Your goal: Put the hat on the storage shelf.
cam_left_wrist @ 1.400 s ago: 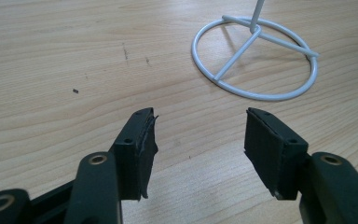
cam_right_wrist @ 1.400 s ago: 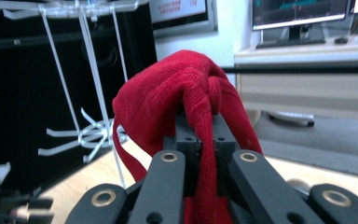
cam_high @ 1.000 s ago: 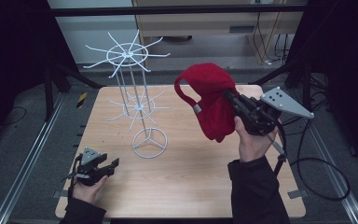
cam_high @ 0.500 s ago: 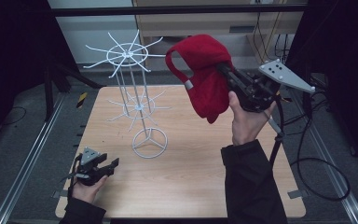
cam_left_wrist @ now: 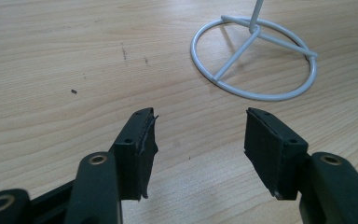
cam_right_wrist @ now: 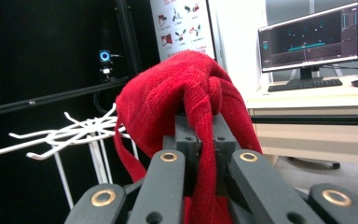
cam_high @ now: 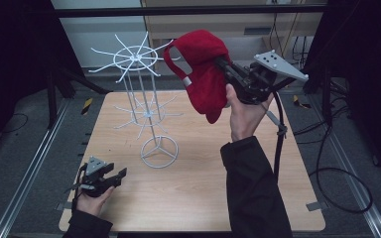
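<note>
A red knitted cap [cam_high: 203,69] hangs in the air to the right of the top of the white wire rack [cam_high: 139,57]. My right gripper [cam_high: 224,63] is shut on a fold of it, and the rest droops below. In the right gripper view the cap [cam_right_wrist: 168,98] bunches over the gripper [cam_right_wrist: 200,133], and the rack's hooked arms [cam_right_wrist: 74,133] spread out to the left, a little lower. My left gripper [cam_high: 119,176] rests open on the table's front left corner. In the left gripper view it [cam_left_wrist: 198,140] holds nothing, and the rack's ring base [cam_left_wrist: 254,60] lies just ahead.
The rack stands on the wooden table [cam_high: 188,198] on its ring base [cam_high: 159,151], with a lower tier of arms [cam_high: 146,114] halfway up. A black cable [cam_high: 278,144] trails from the right gripper. A desk with a monitor [cam_right_wrist: 307,39] and keyboard lies beyond.
The right hand has lifted the red cap higher and carried it left, toward the top of the rack. The left hand and its gripper have stayed where they were.
</note>
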Available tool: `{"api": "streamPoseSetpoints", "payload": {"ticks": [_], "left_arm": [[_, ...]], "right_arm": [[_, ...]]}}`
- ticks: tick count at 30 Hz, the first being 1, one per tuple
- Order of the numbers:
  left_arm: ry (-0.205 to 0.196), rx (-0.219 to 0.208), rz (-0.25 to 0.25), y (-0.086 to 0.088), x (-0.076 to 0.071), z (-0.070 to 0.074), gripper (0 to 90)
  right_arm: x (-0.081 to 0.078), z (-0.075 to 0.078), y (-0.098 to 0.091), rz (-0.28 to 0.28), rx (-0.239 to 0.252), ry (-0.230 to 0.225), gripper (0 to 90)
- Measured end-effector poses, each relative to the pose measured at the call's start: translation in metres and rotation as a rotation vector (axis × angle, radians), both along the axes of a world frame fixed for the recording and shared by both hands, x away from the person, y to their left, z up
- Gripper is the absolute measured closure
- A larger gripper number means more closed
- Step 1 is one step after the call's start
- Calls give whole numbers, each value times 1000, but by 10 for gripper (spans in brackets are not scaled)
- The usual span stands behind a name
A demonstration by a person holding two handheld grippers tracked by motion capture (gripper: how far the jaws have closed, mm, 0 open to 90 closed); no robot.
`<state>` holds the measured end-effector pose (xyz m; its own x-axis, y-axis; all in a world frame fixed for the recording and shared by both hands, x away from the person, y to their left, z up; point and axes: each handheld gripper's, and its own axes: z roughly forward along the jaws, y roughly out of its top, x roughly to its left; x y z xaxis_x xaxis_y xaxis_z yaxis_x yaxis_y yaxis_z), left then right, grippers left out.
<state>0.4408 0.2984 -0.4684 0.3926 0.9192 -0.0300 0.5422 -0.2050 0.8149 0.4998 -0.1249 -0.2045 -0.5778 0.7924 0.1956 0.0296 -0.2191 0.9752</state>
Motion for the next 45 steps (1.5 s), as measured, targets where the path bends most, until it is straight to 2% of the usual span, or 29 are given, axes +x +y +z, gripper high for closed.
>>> {"api": "streamPoseSetpoints", "payload": {"ticks": [10,13,15,18,22,28,29,33,36,37,45], "left_arm": [[0,0,0,0,0,0,426],[2,1,2,0,0,0,426],[3,0,2,0,0,0,426],[2,3,1,0,0,0,426],[1,1,3,0,0,0,426],[2,3,3,0,0,0,426],[0,4,2,0,0,0,426],[2,4,4,0,0,0,426],[2,4,4,0,0,0,425],[3,5,3,-1,0,-1,425],[5,3,4,-1,0,-1,421]], "right_arm": [[16,-26,4,-18,-17,89,857],[19,-41,7,-7,-54,123,848],[19,-44,8,-5,-55,129,844],[21,-57,10,21,-78,163,824],[20,-72,14,70,-122,181,797],[18,-79,16,97,-153,179,755],[17,-79,17,105,-164,175,693],[12,-77,15,101,-195,157,635],[9,-76,11,87,-196,142,588],[5,-74,4,76,-180,122,563],[-13,-72,-22,43,-157,72,460]]}}
